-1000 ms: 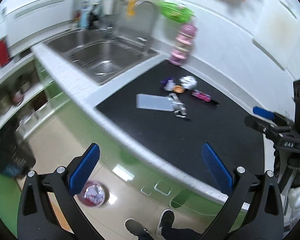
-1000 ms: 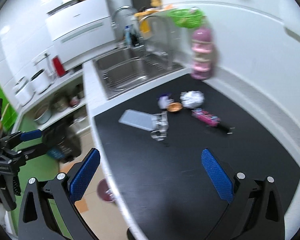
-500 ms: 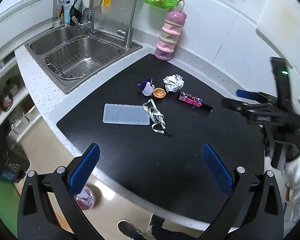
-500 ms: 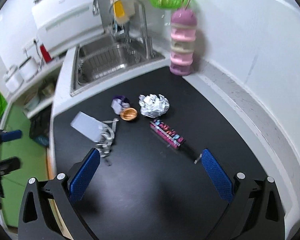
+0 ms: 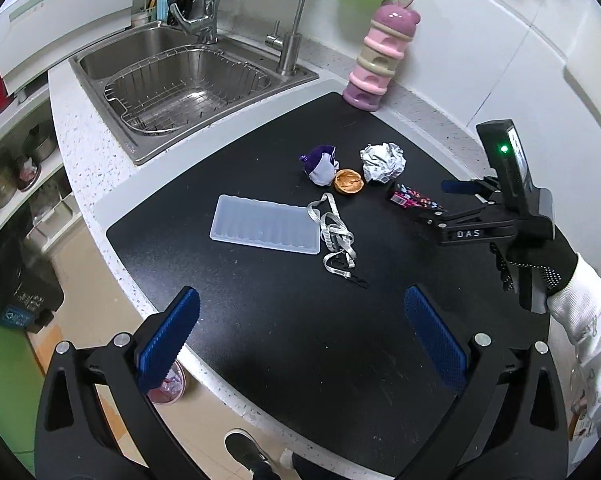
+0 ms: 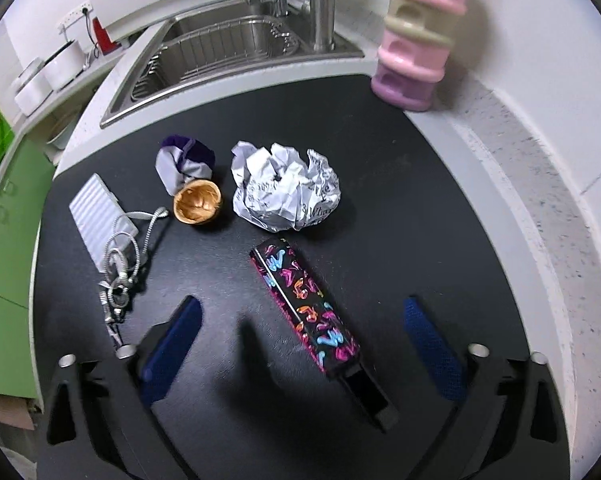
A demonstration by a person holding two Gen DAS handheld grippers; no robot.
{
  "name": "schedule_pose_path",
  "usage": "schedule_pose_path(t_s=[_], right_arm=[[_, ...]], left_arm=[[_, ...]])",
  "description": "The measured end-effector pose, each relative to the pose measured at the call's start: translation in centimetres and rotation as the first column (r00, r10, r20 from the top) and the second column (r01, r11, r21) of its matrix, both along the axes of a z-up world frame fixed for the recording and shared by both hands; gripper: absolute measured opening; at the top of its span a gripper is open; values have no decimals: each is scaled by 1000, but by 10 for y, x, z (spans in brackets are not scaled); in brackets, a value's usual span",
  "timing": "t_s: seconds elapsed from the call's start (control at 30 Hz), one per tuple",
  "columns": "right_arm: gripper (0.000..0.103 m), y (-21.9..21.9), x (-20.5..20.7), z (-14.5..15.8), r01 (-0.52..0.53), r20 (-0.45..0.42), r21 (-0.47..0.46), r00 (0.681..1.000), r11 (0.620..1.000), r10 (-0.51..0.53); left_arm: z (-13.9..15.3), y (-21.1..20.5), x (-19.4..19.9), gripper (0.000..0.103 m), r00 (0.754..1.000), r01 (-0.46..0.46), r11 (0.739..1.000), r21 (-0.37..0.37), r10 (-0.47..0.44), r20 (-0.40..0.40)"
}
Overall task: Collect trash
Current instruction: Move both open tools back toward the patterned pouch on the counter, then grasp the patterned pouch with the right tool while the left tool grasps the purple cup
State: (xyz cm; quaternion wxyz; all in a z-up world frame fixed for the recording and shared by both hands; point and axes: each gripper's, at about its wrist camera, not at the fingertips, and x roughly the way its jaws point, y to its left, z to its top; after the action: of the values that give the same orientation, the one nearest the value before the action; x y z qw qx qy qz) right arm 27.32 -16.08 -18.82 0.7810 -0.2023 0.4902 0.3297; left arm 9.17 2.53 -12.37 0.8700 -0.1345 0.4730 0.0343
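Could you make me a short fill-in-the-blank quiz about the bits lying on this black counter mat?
1. The crumpled paper ball lies on a mat whose colour is ____.
2. The small orange-brown cup sits right beside a purple and ____ wrapper.
3. The right claw hangs over the long patterned box, its jaws closing but not yet ____ it.
4. The grey strap lies partly over the ribbed ____ tray.

Missing words: black; white; touching; plastic
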Motion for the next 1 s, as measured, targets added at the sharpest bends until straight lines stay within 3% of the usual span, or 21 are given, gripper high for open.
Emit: schedule_pose_path(t_s=[0.03, 0.17, 0.23, 0.3, 0.7, 1.0], right_arm=[[70, 0, 3, -5, -2, -10, -8, 1000, 1000, 2], [54, 0, 6, -11, -12, -28, -8, 1000, 1000, 12], [35, -1, 7, -10, -8, -21, -4, 1000, 1000, 8], [27, -3, 9, -10, -6, -28, 3, 1000, 1000, 6], [23, -26, -14, 22, 89, -20, 68, 996, 994, -88], [23, -36, -42, 44, 113, -19, 118, 994, 987, -112]], left_arm=[[-1, 0, 2, 100, 1000, -3, 1000, 0, 3, -4], [-4, 0, 8, 100, 1000, -2, 1000, 0, 2, -12], [-5, -1, 11, 100, 1000, 3, 1000, 0, -3, -14], [-5, -2, 15, 100, 1000, 10, 1000, 1, -10, -14], [-4, -9, 58, 100, 998, 58, 998, 14, -58, -4], [-21, -2, 121, 100, 998, 64, 997, 32, -63, -27]])
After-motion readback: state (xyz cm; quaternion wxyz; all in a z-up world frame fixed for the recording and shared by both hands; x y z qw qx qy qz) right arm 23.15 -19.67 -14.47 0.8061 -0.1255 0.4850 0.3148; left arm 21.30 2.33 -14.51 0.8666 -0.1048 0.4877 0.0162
